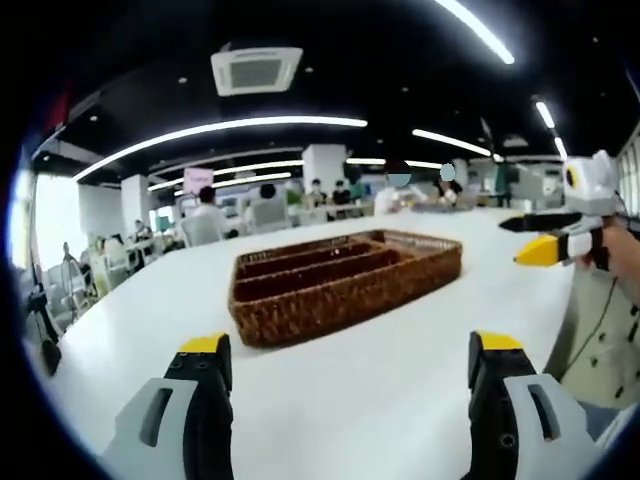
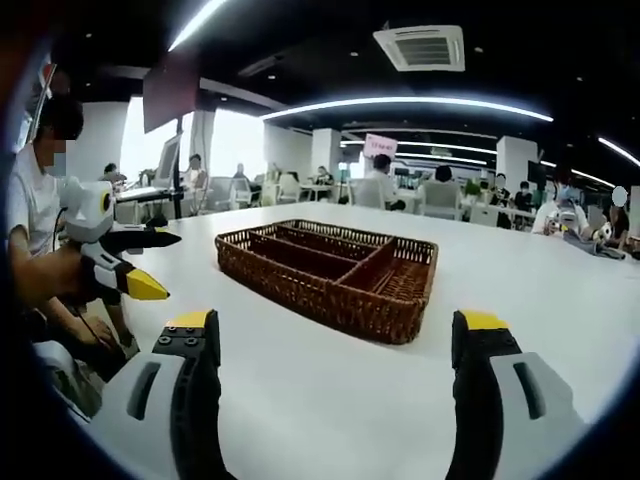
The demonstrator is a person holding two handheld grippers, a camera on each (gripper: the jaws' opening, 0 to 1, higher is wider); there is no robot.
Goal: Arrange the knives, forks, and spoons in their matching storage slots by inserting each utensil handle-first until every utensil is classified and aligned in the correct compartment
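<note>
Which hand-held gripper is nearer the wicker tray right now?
About equal; I cannot tell. Left hand-held gripper and right hand-held gripper both hover open, short of the wicker tray.

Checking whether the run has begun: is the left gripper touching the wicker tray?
Apart. In the left gripper view, bare white table lies between the open left gripper and the wicker tray.

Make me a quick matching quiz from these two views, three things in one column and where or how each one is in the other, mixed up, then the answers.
Things:
1. wicker tray
2. left gripper
3. ceiling air vent

States:
A. overhead, above the room
B. jaws wide apart, holding nothing
C. resting on the white table, compartments bare

Pairs: 1-C, 2-B, 3-A
</note>
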